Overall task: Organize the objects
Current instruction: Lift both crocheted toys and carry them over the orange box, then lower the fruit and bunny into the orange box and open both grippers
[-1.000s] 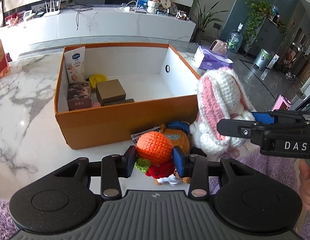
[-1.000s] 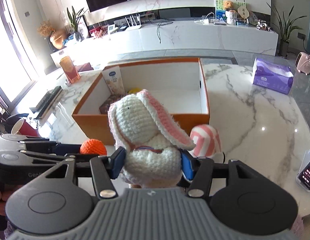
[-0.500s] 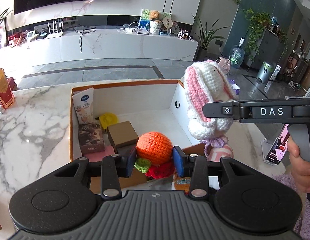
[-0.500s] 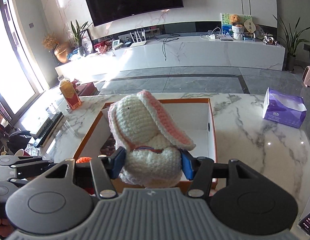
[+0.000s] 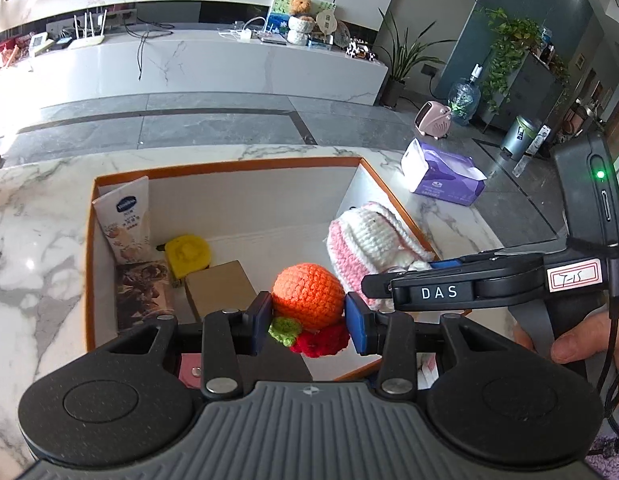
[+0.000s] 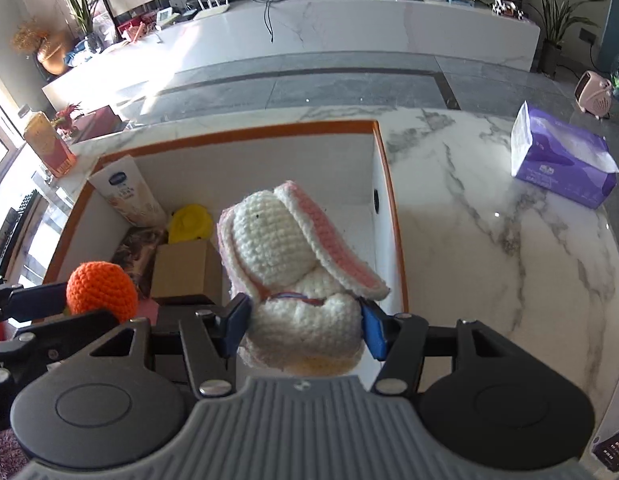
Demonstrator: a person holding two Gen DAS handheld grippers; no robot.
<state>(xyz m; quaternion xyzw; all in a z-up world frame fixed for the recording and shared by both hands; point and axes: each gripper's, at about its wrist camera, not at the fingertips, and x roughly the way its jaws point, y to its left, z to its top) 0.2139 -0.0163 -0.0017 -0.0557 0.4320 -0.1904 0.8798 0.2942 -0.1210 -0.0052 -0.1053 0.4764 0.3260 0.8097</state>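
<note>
My left gripper [image 5: 308, 316] is shut on an orange crocheted toy [image 5: 307, 295] with green and red parts below it, held above the orange box [image 5: 229, 166]. My right gripper [image 6: 305, 326] is shut on a white and pink crocheted bunny [image 6: 277, 248], held over the box's [image 6: 237, 130] right half. The bunny [image 5: 365, 240] and the right gripper [image 5: 437, 290] show at the right of the left wrist view. The orange toy [image 6: 101, 292] shows at the left of the right wrist view.
Inside the box lie a cream tube [image 5: 127, 220], a yellow round item [image 5: 188, 254], a brown carton [image 5: 221, 288] and a dark packet [image 5: 143, 292]. A purple tissue box [image 6: 561, 160] stands on the marble table [image 6: 489, 240] to the right. An orange carton [image 6: 47, 144] stands far left.
Both grippers have lifted their toys from the table in front of the box and moved forward over it. The bunny has come down toward the box's right side.
</note>
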